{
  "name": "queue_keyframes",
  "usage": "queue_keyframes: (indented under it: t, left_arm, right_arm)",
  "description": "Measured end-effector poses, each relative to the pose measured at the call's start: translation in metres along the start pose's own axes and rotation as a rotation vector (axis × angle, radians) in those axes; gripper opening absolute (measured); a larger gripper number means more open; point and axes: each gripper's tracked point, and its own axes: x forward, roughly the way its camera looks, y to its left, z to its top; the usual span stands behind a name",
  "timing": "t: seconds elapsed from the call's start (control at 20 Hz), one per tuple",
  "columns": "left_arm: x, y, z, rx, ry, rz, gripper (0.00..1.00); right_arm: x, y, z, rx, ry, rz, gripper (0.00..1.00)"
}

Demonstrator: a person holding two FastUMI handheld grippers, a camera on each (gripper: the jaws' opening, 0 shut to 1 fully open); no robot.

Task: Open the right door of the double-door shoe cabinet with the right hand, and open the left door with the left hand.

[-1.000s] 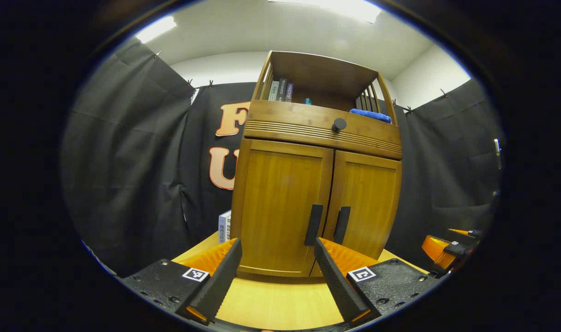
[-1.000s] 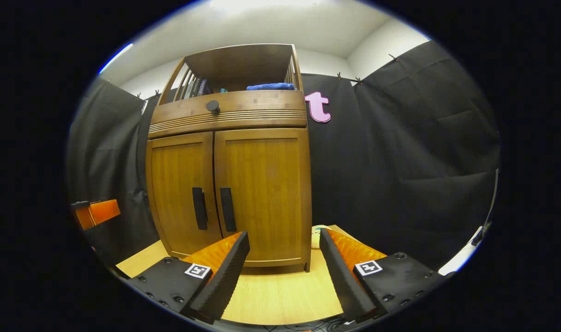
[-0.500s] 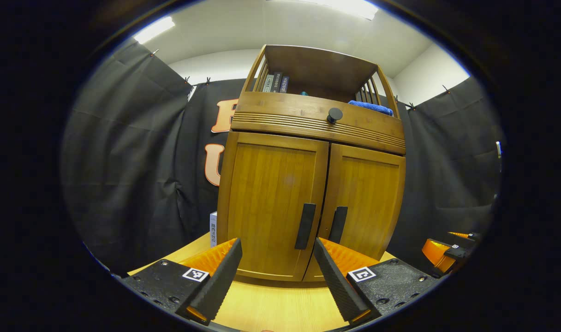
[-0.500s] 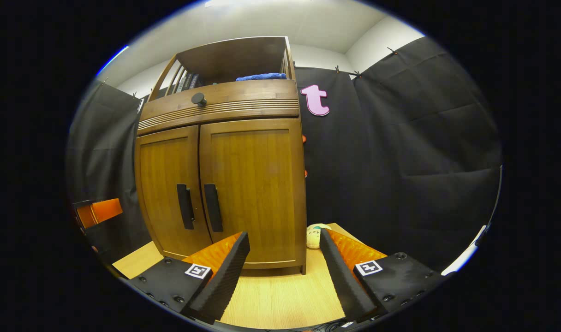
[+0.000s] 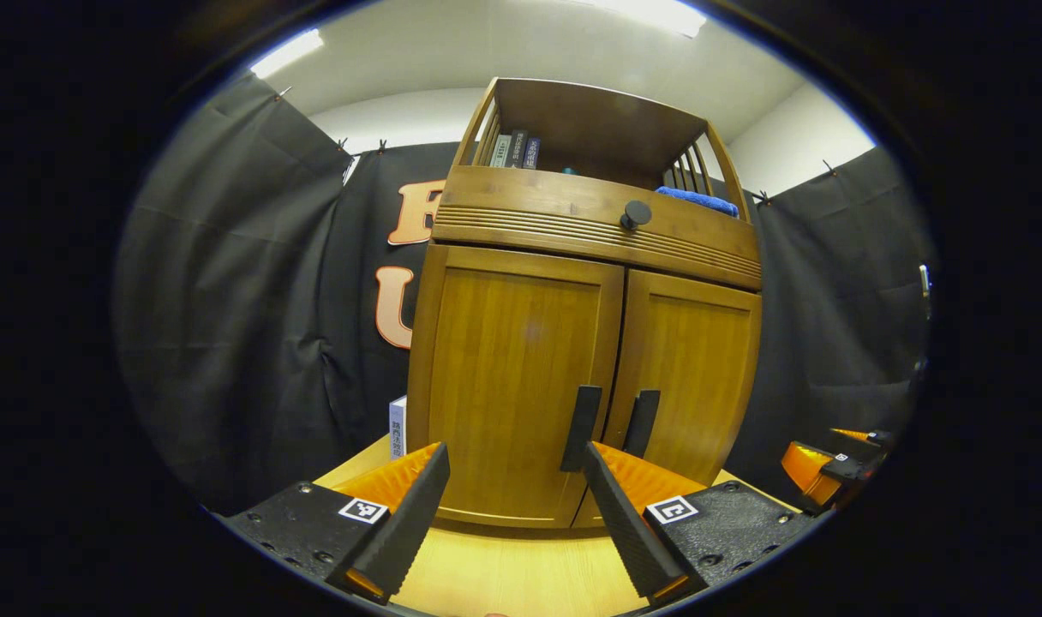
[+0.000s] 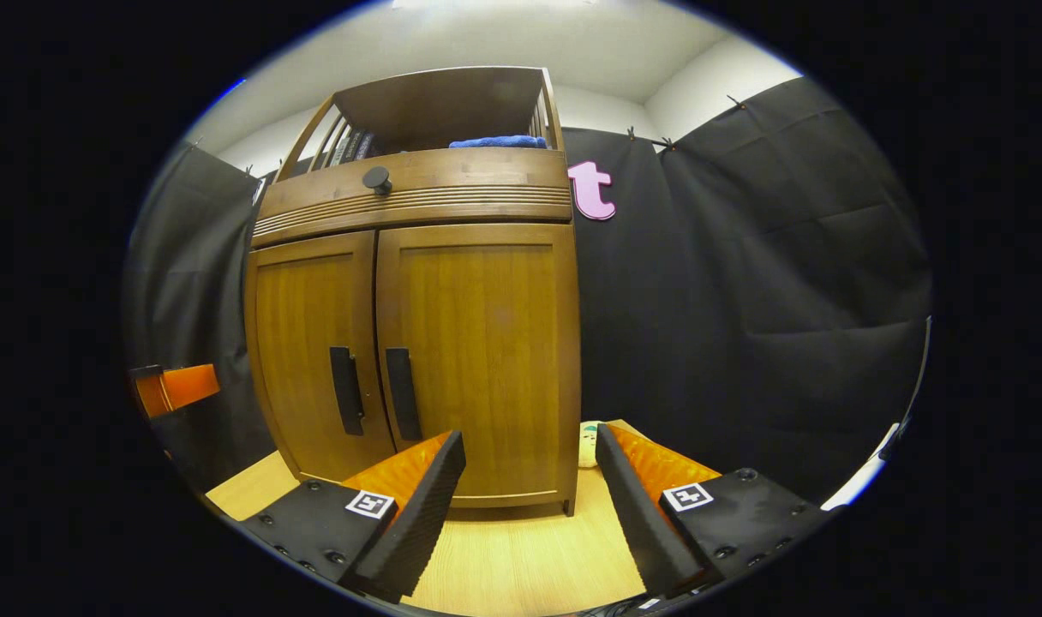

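2 grippers are hovering low over the light wooden tabletop [image 5: 521, 574], both with jaws spread wide and holding nothing. In the left gripper view, the left gripper [image 5: 511, 523] is facing the shoe cabinet [image 5: 585, 240], its fingers framing the lower part of the left door [image 5: 512, 377]; the left door's dark vertical handle [image 5: 580, 428] is sitting just above one fingertip. The right gripper [image 6: 525, 514] is facing the right door [image 6: 478, 360], whose handle [image 6: 403, 394] is standing beside the other handle at the centre seam. Both doors are sitting closed. Farther up, a round black knob [image 5: 635, 213] is sitting on the drawer front, with books [image 5: 514, 151] and a blue cloth [image 5: 699, 200] resting on the open shelf.
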Motion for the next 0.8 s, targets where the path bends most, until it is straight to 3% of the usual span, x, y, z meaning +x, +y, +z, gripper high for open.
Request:
queue_keyframes:
  t: [0.05,0.1,0.25,0.3,0.35,0.5,0.55,0.6,0.8]
  left_arm:
    - [-0.002,0.005,0.001,0.0,-0.002,0.0,0.95]
    - [-0.004,0.011,0.002,-0.005,-0.003,-0.001,0.95]
    - [-0.008,0.019,-0.001,-0.025,0.017,-0.007,0.92]
    - [-0.011,0.023,-0.002,-0.029,0.02,-0.005,0.92]
    - [-0.014,0.028,-0.001,-0.032,0.021,0.0,0.98]
    - [-0.02,0.045,0.003,-0.03,0.017,0.017,0.92]
    - [-0.023,0.052,0.002,-0.028,0.02,0.027,0.98]
    - [-0.026,0.057,0.001,-0.027,0.024,0.033,0.92]
    - [-0.041,0.082,0.007,-0.016,0.016,0.069,0.93]
  right_arm:
    - [0.001,0.005,0.0,-0.003,0.002,0.003,0.98]
    - [0.002,0.009,0.0,-0.005,0.002,0.005,0.92]
    - [0.006,0.023,0.004,-0.01,-0.004,0.019,0.92]
    - [0.009,0.028,0.005,-0.016,-0.003,0.022,0.99]
    - [0.014,0.035,0.004,-0.019,-0.005,0.028,0.99]
    - [0.026,0.06,0.006,-0.006,-0.007,0.067,0.99]
    - [0.033,0.068,0.009,-0.005,-0.014,0.078,0.99]
    - [0.04,0.076,0.012,-0.009,-0.024,0.085,0.92]
    - [0.067,0.111,0.016,-0.021,-0.035,0.138,0.92]
